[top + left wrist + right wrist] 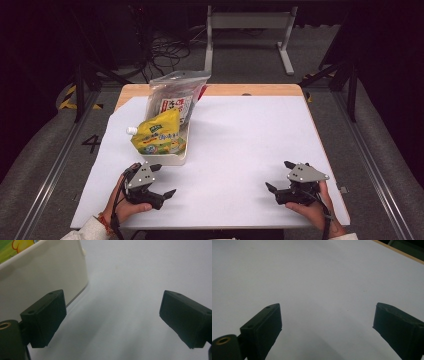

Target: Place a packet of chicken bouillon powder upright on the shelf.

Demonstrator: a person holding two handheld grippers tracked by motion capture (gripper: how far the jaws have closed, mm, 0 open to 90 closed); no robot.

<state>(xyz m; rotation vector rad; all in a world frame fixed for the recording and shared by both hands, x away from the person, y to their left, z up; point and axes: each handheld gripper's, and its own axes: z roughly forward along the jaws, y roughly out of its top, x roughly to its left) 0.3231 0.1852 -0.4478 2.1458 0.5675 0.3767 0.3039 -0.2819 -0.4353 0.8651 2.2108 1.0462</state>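
A cream rectangular bin (176,158) stands on the white table cover at the left; its near wall (37,277) fills the upper left of the left gripper view. A yellow spouted refill pouch (157,132) leans out of the bin, and behind it stands a clear bag with red print (175,95). My left gripper (163,180) rests on the table just in front of the bin, open, with nothing between its pads (45,317). My right gripper (280,175) sits near the front right of the table, open and holding nothing, its jaws wide apart over bare cover (324,290).
The white cover (240,145) leaves a wooden strip of table (250,90) showing at the far edge. Beyond the table stand a white metal frame (247,30), cables on the floor and dark stands. A person's hands hold both grippers at the near edge.
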